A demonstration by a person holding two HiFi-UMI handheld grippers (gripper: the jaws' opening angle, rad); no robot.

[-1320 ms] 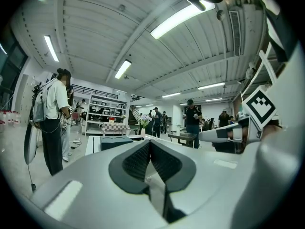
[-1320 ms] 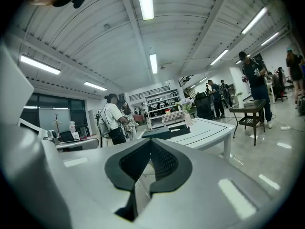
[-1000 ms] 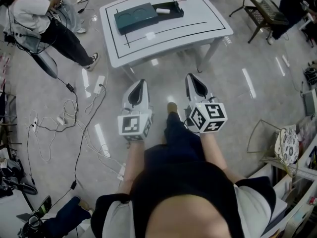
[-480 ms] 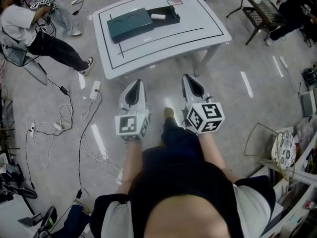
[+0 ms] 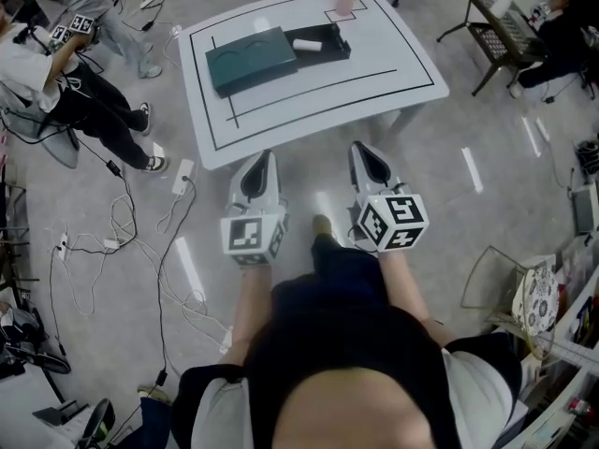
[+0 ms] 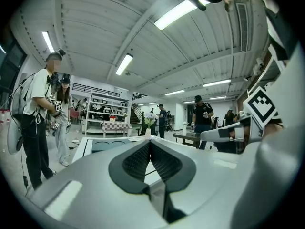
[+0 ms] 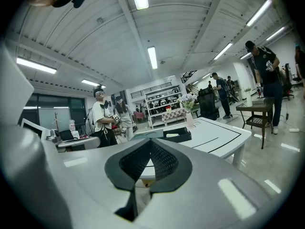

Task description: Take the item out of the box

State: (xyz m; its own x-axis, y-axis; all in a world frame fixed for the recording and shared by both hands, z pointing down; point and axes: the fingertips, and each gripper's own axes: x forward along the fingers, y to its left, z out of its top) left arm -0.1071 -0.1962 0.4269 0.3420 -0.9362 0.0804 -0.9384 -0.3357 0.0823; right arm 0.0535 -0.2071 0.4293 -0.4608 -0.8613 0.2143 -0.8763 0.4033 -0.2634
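Note:
A white table (image 5: 393,73) with black lines stands ahead of me. On it lies an open black box (image 5: 325,42) holding a white roll-shaped item (image 5: 307,45). A dark green lid (image 5: 251,58) lies to the box's left. My left gripper (image 5: 262,157) and right gripper (image 5: 364,150) are held side by side over the floor, short of the table's near edge. Both are shut with nothing between the jaws. The right gripper view shows the box (image 7: 177,134) beyond the closed jaws (image 7: 151,144). In the left gripper view the jaws (image 6: 150,144) are closed too.
A pink vase (image 5: 344,0) stands at the table's far edge. One person (image 5: 65,82) stands at the left, with cables and power strips (image 5: 182,176) on the floor. A dark side table (image 5: 510,28) is at the right, and shelves with clutter (image 5: 552,288) at lower right.
I have walked closer to the table, which now sits lower and larger in the head view. Both grippers came forward together, still shut. The person at left shifted slightly.

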